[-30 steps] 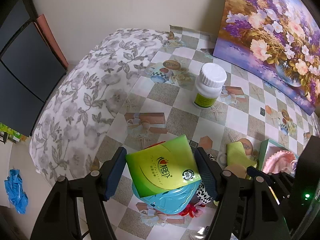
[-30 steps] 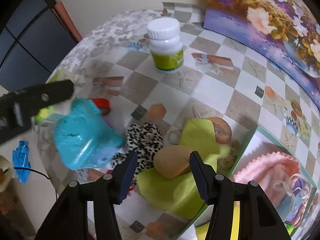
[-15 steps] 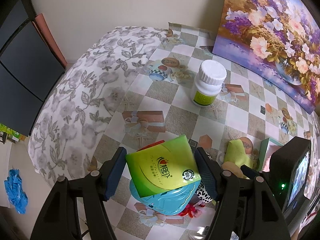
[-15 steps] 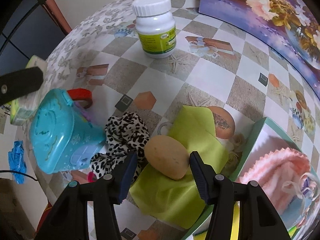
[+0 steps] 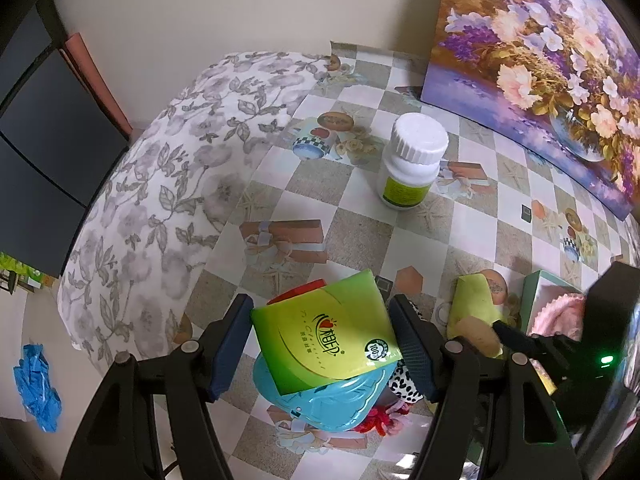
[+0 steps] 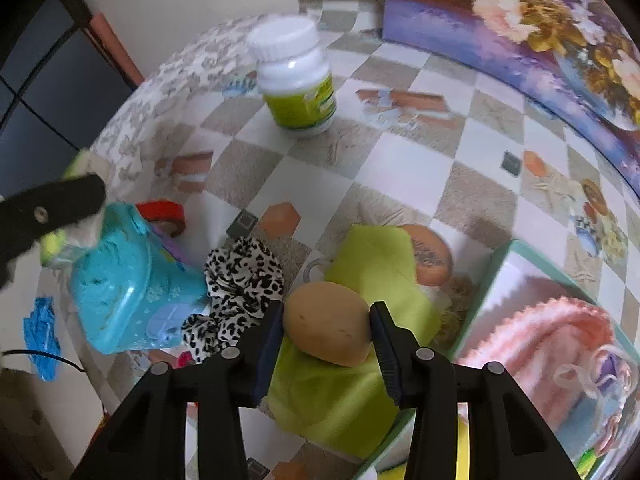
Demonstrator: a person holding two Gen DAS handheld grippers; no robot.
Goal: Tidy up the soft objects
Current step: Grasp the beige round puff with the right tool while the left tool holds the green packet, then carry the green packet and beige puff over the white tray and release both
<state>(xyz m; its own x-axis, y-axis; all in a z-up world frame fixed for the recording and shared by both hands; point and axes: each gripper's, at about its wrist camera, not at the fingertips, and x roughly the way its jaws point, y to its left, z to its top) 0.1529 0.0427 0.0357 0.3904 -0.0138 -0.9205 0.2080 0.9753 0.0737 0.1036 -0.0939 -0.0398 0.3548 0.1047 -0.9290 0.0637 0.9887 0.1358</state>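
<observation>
My left gripper (image 5: 320, 336) is shut on a green tissue pack (image 5: 326, 334) and holds it above a turquoise plastic case (image 5: 324, 400). My right gripper (image 6: 326, 326) has its jaws closed against both sides of a tan sponge puff (image 6: 328, 322) that lies on a lime green cloth (image 6: 352, 344). A leopard-print scrunchie (image 6: 236, 284) lies left of the puff, next to the turquoise case (image 6: 132, 280). A pink knitted piece (image 6: 548, 340) lies in the teal box (image 6: 496, 264) at the right.
A white pill bottle (image 5: 412, 164) stands at the back on the checkered tablecloth (image 5: 352, 232). A flower painting (image 5: 540, 52) leans on the wall. A red tape roll (image 6: 164, 212) lies behind the case. The table's left edge drops under floral cloth (image 5: 168, 184).
My right gripper has moved forward onto the sponge puff and its jaws have closed in on it. My left gripper still holds the tissue pack, nearly still.
</observation>
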